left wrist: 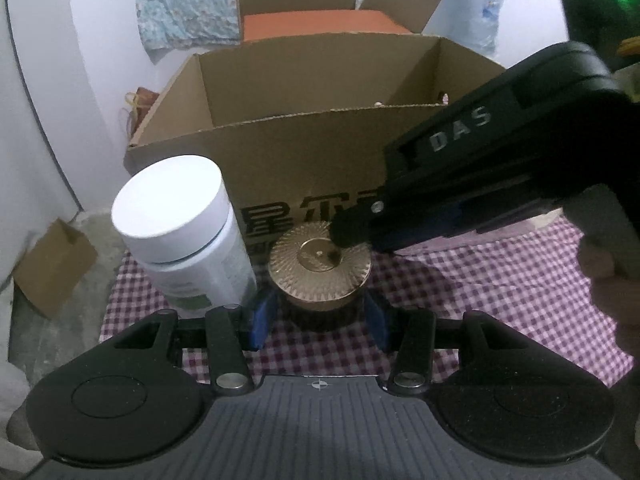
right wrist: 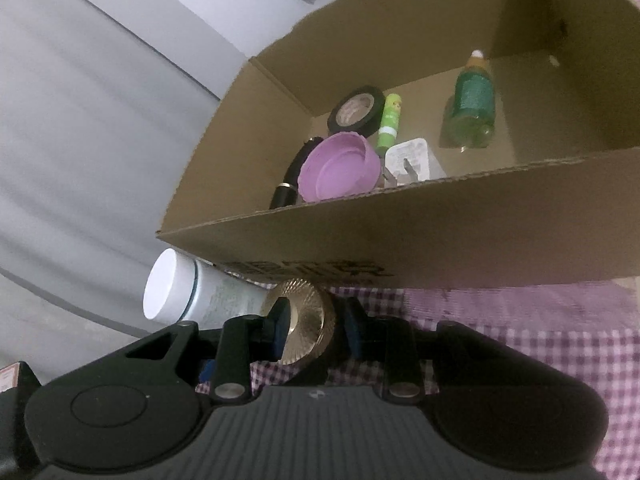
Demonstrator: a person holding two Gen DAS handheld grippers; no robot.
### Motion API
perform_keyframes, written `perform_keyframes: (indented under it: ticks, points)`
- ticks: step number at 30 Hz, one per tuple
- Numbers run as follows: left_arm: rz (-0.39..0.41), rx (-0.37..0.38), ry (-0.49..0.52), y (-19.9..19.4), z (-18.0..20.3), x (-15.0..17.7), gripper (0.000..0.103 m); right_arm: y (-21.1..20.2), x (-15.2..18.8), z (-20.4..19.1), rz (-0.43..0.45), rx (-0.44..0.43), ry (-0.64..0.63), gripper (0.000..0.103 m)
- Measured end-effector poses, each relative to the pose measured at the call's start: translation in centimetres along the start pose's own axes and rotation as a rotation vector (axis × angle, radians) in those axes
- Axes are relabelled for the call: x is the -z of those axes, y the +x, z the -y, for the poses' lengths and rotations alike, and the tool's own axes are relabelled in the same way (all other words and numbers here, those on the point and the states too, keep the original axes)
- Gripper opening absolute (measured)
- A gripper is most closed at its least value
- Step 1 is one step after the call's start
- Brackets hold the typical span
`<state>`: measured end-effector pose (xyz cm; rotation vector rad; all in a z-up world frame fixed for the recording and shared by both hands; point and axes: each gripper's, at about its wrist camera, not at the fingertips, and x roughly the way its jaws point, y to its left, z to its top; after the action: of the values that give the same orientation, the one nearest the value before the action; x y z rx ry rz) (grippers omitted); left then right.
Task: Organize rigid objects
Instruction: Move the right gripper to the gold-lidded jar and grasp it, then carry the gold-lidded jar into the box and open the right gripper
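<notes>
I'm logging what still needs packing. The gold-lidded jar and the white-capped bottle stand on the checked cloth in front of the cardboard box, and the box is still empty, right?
Not empty. The right wrist view shows the cardboard box already holding a purple lid, a tape roll and a green bottle. The gold-lidded jar and white-capped bottle do stand on the checked cloth before it.

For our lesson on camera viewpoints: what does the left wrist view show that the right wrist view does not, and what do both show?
Only the left wrist view: the right tongs seen from outside, tips on the gold lid's top; a second box behind; a small box on the floor.

Only the right wrist view: the box's contents, namely tape, purple bowl, green bottle, green tube, white plug, black pen.

Both: gold lid, white jar, box, checked cloth.
</notes>
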<state>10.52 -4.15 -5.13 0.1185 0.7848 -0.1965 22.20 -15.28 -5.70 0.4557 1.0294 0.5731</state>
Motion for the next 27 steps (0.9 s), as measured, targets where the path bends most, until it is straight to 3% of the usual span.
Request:
perform_keyframes:
  ticks: [11,20,23,27]
  points:
    - [0.006,0.044,0.038,-0.2,0.9,0.3,0.048,-0.4,0.7,0.5,-0.007,0.004,0.001,0.032]
    - [-0.005,0.172,0.154,-0.8,4.5,1.2,0.048,-3.7,2.8,2.5,0.012,0.029,0.038,0.032]
    - [0.009,0.176,0.219,-1.2,6.1,1.6,0.048,-4.8,3.6,3.4,0.033,0.058,0.056,0.032]
    - [0.022,0.171,0.206,-1.7,5.8,1.2,0.048,-6.1,3.7,4.3,0.054,0.075,0.078,0.032]
